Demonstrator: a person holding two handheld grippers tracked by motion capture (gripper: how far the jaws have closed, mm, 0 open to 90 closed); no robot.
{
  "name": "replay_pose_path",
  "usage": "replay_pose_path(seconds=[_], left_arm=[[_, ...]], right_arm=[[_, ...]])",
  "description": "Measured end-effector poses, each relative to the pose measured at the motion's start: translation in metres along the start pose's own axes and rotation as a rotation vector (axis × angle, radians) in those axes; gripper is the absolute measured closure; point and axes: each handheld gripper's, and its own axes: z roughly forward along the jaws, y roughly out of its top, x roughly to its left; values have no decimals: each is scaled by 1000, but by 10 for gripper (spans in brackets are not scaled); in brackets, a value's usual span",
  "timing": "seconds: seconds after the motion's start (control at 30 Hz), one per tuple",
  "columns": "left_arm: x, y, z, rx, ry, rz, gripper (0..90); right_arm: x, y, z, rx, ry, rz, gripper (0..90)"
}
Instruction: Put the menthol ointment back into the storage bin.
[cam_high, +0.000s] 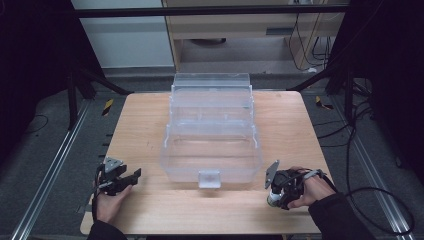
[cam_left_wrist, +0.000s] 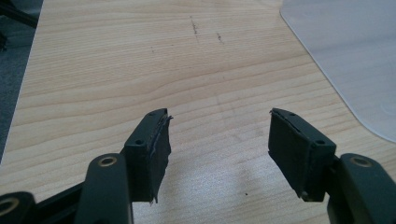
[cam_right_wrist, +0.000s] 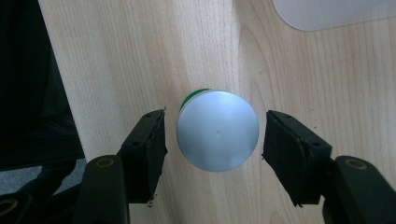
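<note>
Straddling a silver-capped green container (cam_right_wrist: 217, 130), right gripper (cam_right_wrist: 215, 135) jaws stand apart, untouching; smooth round cap likely slippery, grip its sides. Left gripper (cam_left_wrist: 219, 135) gapes empty.

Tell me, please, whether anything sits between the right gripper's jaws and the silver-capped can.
Nothing visible does. In the right gripper view the right gripper is open, and the can stands upright on the table between its jaws, with only bare wood in the narrow gaps on each side. The clear box lies farther off, apart from the can.
</note>
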Motion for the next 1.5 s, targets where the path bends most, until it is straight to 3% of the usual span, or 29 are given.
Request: replay_pose_path(seconds=[0.37, 0.93, 1.17, 1.5], left_arm=[[0, 0, 0, 0, 0, 0, 383], [0, 0, 0, 2, 4, -1, 383], [0, 0, 1, 8, 9, -3, 383], [0, 0, 1, 7, 4, 0, 383]], right_arm=[[-3, 3, 5, 29, 25, 11, 485], [-7, 5, 6, 43, 49, 29, 503], [-8, 3, -2, 41, 57, 36, 503], [-12, 6, -27, -9, 23, 61, 503]])
